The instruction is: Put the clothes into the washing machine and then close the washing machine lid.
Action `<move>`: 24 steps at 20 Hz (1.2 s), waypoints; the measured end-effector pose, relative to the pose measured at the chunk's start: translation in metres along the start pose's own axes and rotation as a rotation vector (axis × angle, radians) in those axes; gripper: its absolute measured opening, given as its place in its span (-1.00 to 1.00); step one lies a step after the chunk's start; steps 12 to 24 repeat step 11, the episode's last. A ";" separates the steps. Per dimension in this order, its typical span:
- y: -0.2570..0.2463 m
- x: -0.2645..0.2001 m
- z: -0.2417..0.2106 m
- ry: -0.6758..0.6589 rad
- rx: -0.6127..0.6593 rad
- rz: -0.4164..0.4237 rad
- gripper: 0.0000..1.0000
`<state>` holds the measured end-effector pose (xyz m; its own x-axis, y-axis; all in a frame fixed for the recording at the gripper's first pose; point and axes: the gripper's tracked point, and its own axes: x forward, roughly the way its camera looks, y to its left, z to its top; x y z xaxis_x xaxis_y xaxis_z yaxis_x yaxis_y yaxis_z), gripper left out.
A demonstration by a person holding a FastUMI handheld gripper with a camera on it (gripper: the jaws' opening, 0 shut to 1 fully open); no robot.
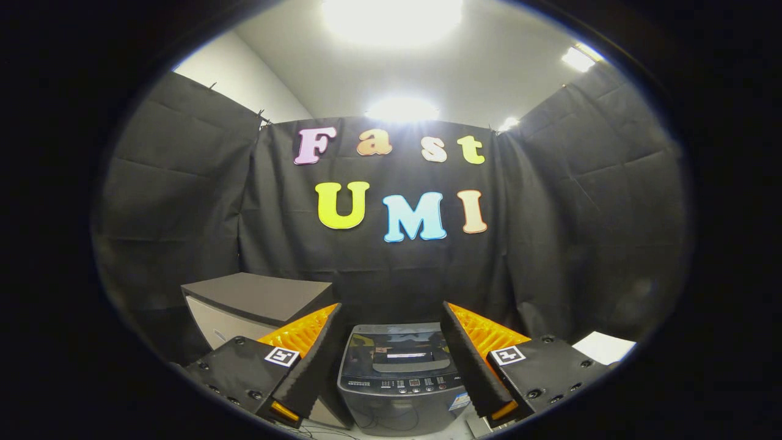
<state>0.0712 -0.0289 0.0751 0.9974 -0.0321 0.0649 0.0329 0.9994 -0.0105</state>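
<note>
A grey top-loading washing machine point(400, 379) stands below and ahead of my fingers, against the black cloth wall. Its dark glossy lid point(397, 351) lies flat and shut, with a control panel along the front edge. My gripper point(390, 330) hangs above the machine, open wide, with nothing between its fingers. The lid shows in the gap between the two fingers. No clothes can be seen.
A cabinet point(256, 305) with a dark grey top and a pale front stands to the left of the machine, beyond my left finger. A white flat surface point(605, 347) shows to the right, beyond my right finger. Cables lie on the floor before the machine.
</note>
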 end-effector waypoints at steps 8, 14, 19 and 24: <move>0.006 -0.021 -0.008 0.010 -0.002 0.010 0.95; 0.006 -0.023 -0.013 0.022 -0.003 0.009 0.95; 0.006 -0.023 -0.013 0.022 -0.003 0.009 0.95; 0.006 -0.023 -0.013 0.022 -0.003 0.009 0.95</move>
